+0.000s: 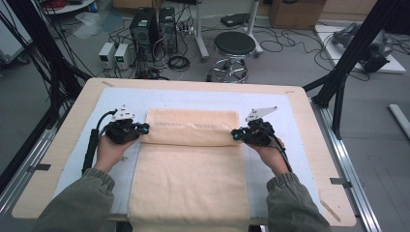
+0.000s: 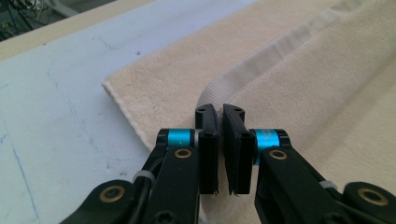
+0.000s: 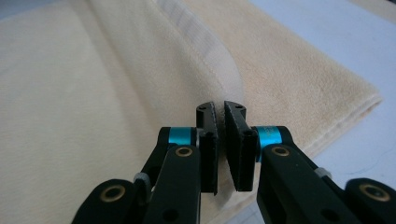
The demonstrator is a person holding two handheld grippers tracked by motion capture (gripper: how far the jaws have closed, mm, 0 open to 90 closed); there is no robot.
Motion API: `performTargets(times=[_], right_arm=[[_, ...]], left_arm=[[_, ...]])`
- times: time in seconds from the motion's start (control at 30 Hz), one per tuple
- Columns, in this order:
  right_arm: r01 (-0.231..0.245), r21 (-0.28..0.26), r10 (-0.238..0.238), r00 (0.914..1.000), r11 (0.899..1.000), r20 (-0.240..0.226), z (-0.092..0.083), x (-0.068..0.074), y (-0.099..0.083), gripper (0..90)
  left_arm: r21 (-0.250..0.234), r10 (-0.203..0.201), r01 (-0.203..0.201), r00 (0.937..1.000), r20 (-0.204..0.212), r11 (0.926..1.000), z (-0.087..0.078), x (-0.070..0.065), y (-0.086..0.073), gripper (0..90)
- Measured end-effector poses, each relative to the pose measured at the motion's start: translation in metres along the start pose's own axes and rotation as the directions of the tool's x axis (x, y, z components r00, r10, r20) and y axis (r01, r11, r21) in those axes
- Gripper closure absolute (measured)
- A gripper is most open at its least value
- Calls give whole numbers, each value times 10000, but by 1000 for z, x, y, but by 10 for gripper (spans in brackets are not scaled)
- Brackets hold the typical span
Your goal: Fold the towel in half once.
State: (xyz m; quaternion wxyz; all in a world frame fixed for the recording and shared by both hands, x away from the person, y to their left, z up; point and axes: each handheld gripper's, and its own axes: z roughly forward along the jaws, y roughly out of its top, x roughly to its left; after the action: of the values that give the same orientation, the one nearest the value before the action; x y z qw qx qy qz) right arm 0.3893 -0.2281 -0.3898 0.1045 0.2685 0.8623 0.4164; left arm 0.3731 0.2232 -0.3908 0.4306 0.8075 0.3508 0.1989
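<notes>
While clamped on the towel's (image 1: 191, 164) far hem, one at each corner, left tongs (image 1: 143, 128) and right tongs (image 1: 235, 135) hold that edge raised off the table (image 1: 72, 116). Seen through the left gripper view: jaws all but shut, with the woven hem band (image 2: 261, 60) pinched between them (a thin strip of cloth fills the gap). Same on the right gripper view, where the hem (image 3: 205, 42) runs up out of the closed pads. Done so far, by the look of it: both corners gripped, far end lifted and doubled back a little over the rest. Left to do, probably: carrying the hem toward the near edge, laying it down square, releasing. Towel lying lengthwise on the pale mat (image 1: 121, 96), near end hanging over the table's front.
</notes>
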Motion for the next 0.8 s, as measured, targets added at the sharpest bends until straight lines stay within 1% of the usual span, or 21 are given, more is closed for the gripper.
performTargets(times=[0.07,0.13,0.2,0.23,0.27,0.37,0.4,0.43,0.5,0.57,0.6,0.63,0.67,0.7,0.73,0.77,0.8], right_arm=[[164,-73,-165,9998,9998,-78,-10,7,1,842],[434,-77,-435,9990,9990,-130,-21,17,2,844],[730,-146,-732,9972,9972,-176,-32,28,3,845],[895,-247,-899,9959,9957,-139,-38,33,2,845],[1062,-328,-1069,9941,9938,-205,-43,39,1,845],[1326,-361,-1342,9899,9905,-453,-56,59,-6,846],[1344,-345,-1360,9894,9903,-508,-61,66,-10,846],[1507,-349,-1526,9864,9880,-612,-65,74,-16,846],[1468,-415,-1495,9861,9883,-728,-72,86,-25,846],[1390,-508,-1435,9847,9890,-987,-81,100,-36,846],[1405,-538,-1459,9826,9886,-1146,-85,108,-41,844],[1353,-502,-1413,9795,9895,-1437,-90,116,-45,839],[1428,-623,-1514,9740,9878,-1685,-94,124,-50,824],[1414,-769,-1538,9693,9870,-1919,-99,131,-54,785],[1359,-898,-1520,9662,9866,-2082,-102,135,-57,740],[1317,-980,-1507,9632,9864,-2224,-105,138,-60,710],[1295,-1003,-1485,9656,9865,-2137,-107,138,-60,684]], left_arm=[[-210,179,-178,9998,10,9996,-9,-6,0,843],[-448,387,-382,9992,102,9983,-19,-14,-2,844],[-396,655,-647,9977,172,9971,-29,-24,-7,845],[-454,829,-819,9964,188,9956,-34,-29,-10,846],[-509,946,-932,9952,253,9943,-41,-35,-13,846],[-660,1122,-1092,9927,442,9918,-60,-51,-25,846],[-677,1221,-1180,9907,601,9907,-68,-58,-30,846],[-743,1231,-1179,9900,694,9902,-74,-64,-34,846],[-741,1390,-1327,9864,874,9884,-85,-76,-42,847],[-728,1493,-1417,9825,1117,9872,-99,-89,-50,847],[-727,1501,-1417,9803,1282,9872,-107,-96,-55,848],[-698,1566,-1478,9769,1454,9866,-114,-101,-60,847],[-679,1595,-1500,9727,1683,9864,-121,-106,-65,844],[-669,1576,-1470,9669,2007,9869,-127,-109,-69,825],[-649,1631,-1525,9624,2171,9862,-132,-112,-74,758],[-639,1663,-1559,9613,2197,9857,-133,-113,-75,681],[-597,1662,-1568,9619,2173,9858,-134,-115,-76,630]])
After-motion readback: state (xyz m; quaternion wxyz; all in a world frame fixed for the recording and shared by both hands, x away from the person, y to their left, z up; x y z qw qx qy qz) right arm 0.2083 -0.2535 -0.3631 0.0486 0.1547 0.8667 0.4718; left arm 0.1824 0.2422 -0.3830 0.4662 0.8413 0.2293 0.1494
